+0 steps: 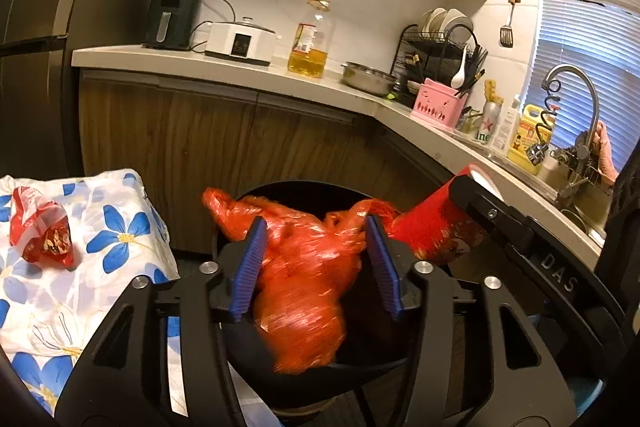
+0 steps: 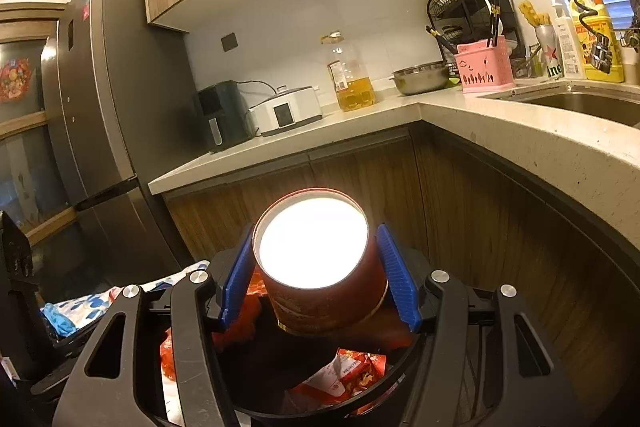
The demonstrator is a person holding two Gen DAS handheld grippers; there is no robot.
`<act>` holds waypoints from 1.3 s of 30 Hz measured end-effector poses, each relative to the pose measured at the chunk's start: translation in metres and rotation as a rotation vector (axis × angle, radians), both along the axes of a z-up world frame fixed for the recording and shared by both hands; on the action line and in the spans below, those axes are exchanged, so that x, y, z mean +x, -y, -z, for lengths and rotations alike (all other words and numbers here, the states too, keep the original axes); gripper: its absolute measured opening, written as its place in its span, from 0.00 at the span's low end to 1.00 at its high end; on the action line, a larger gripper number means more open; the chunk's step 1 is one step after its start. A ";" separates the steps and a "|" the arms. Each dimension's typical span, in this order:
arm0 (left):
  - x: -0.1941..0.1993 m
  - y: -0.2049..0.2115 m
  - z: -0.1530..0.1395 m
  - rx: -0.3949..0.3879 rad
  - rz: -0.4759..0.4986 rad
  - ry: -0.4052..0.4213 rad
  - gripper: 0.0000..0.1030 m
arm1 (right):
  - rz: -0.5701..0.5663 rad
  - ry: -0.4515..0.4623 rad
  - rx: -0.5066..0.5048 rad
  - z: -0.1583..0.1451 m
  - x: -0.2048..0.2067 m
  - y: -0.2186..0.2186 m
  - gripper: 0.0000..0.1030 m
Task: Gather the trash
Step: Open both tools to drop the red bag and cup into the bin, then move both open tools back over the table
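Bin (image 1: pixel 360 367) sits low centre; left gripper (image 1: pixel 316 255) gapes around blurred orange bag (image 1: pixel 308 291); right gripper (image 2: pixel 320 275) clamps red can (image 2: pixel 324 279).

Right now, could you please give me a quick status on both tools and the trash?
Left tool open, orange plastic bag blurred between its pads over black bin. Right tool shut on red can above bin. Nothing blocking.

red can (image 2: pixel 320 267) clamped, black bin (image 2: pixel 400 379) below
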State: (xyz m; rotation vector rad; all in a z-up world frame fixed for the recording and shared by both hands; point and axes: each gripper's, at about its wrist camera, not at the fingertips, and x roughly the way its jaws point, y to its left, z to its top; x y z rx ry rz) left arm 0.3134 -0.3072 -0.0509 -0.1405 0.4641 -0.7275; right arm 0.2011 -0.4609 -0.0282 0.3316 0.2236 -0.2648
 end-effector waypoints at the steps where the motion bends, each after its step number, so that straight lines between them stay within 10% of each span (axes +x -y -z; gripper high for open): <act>1: 0.001 -0.002 0.001 -0.007 -0.002 -0.007 0.54 | 0.001 -0.003 0.005 0.001 0.001 0.001 0.58; 20: -0.035 -0.075 -0.009 0.005 -0.247 0.010 0.85 | -0.009 -0.019 -0.023 -0.003 -0.023 -0.029 0.79; 39: -0.113 -0.221 0.015 0.053 -0.699 0.038 0.85 | -0.206 -0.077 -0.056 0.018 -0.064 -0.137 0.80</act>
